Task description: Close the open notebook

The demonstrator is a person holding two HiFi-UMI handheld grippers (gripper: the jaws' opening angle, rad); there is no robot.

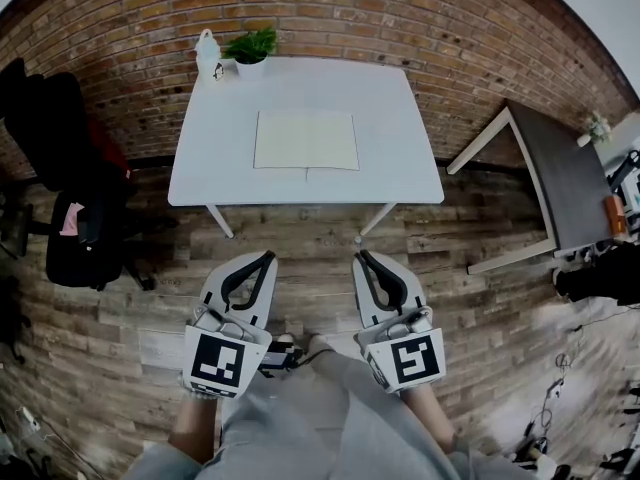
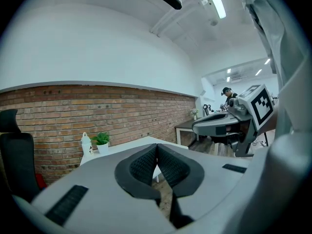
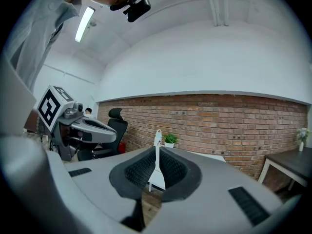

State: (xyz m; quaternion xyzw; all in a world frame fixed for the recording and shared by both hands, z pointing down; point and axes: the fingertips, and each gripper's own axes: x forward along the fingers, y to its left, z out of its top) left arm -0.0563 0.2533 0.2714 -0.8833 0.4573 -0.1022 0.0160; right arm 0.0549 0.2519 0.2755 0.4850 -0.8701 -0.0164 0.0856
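An open notebook [image 1: 306, 140] with cream pages lies flat in the middle of the white table [image 1: 400, 168], which stands against the brick wall. Both grippers hang over the wooden floor well short of the table's front edge. My left gripper [image 1: 264, 258] is shut with nothing in it, and my right gripper [image 1: 361, 258] is shut and empty too. In the left gripper view the closed jaws [image 2: 157, 145] point toward the table [image 2: 141, 144]. The right gripper view shows its jaws [image 3: 156, 147] closed, aimed at the table's corner [image 3: 155, 179]. The notebook is not visible in either gripper view.
A potted plant [image 1: 250, 48] and a white bottle [image 1: 208, 53] stand at the table's back edge. A black office chair [image 1: 60, 168] stands to the left. A dark side table with a white frame [image 1: 560, 178] stands to the right. A person [image 2: 226, 92] is far off.
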